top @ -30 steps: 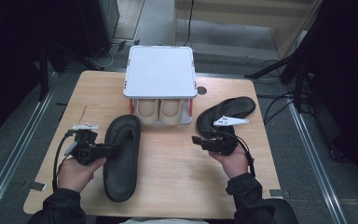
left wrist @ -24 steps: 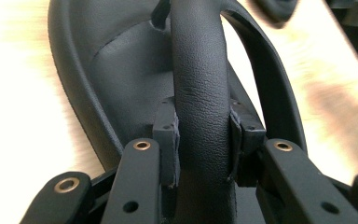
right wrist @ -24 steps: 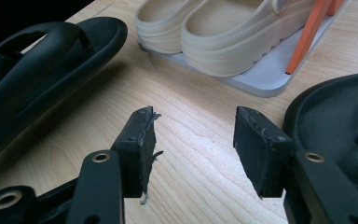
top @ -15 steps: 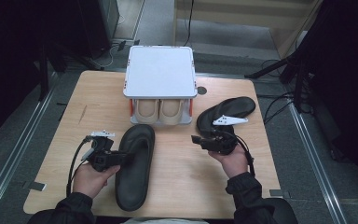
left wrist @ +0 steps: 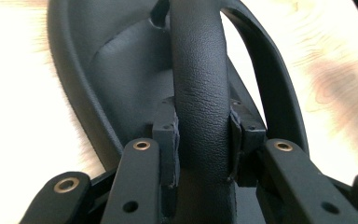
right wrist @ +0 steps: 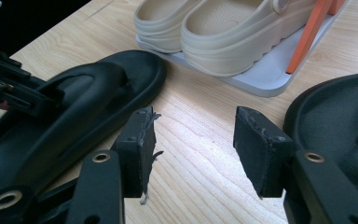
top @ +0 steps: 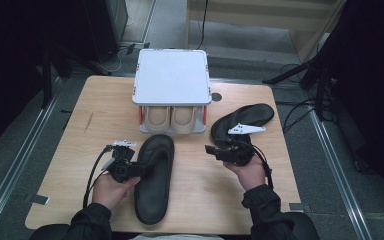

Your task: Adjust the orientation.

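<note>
My left gripper [top: 130, 171] was clamped on the strap [left wrist: 200, 93] of the black sandal [top: 153, 180], its two pads pressed against either side of the strap, as the left gripper view showed. The sandal lay flat on the wooden table [top: 80, 150], lengthwise toward me, with its toe just short of the white shoe rack [top: 171, 80]. On the rack's lower shelf sat a pair of beige clogs [top: 171, 119] (side by side, heels pointing my way). My right gripper [top: 211, 149] hung just above the table with its jaws spread and nothing between them; bare wood showed in the gap in the right gripper view. The second black sandal [top: 247, 120] lay just beyond that gripper, angled toward the table's far right corner, well apart from the first.
</note>
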Motion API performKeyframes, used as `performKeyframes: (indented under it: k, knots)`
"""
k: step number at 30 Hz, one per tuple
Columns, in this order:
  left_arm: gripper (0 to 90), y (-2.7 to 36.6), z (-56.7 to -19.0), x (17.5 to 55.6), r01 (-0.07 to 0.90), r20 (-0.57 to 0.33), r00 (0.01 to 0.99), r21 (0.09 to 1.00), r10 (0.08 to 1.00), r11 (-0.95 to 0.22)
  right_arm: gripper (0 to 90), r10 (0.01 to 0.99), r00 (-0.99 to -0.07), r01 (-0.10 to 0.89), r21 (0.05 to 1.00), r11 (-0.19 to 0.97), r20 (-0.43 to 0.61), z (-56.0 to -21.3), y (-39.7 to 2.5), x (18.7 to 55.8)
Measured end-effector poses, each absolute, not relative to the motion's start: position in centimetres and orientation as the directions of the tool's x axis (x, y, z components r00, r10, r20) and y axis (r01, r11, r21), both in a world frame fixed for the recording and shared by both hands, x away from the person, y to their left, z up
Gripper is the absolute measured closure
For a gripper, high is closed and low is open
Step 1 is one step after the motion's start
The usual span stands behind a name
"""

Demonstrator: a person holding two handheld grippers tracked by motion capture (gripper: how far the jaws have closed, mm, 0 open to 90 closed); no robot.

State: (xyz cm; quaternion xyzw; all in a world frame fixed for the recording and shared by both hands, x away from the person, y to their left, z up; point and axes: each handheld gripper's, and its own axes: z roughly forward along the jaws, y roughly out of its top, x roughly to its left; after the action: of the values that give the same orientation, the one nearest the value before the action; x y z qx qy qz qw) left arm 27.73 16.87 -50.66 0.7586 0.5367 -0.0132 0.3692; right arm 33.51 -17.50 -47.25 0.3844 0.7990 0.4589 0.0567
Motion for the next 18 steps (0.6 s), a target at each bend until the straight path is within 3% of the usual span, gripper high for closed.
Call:
performKeyframes:
  k: [12, 18]
  knots:
    - [67.4, 15.78, -51.32, 27.94, 0.815, -0.39, 0.424, 0.558, 0.818, -0.157, 49.0, 0.666, -0.698, 0.56, 0.78, 0.279, 0.263, -47.09, -17.66, 33.43]
    - [56.1, 16.12, -50.44, 27.76, 0.794, -0.381, 0.44, 0.588, 0.813, -0.154, 49.0, 0.669, -0.696, 0.56, 0.782, 0.276, 0.262, -47.07, -17.79, 33.48]
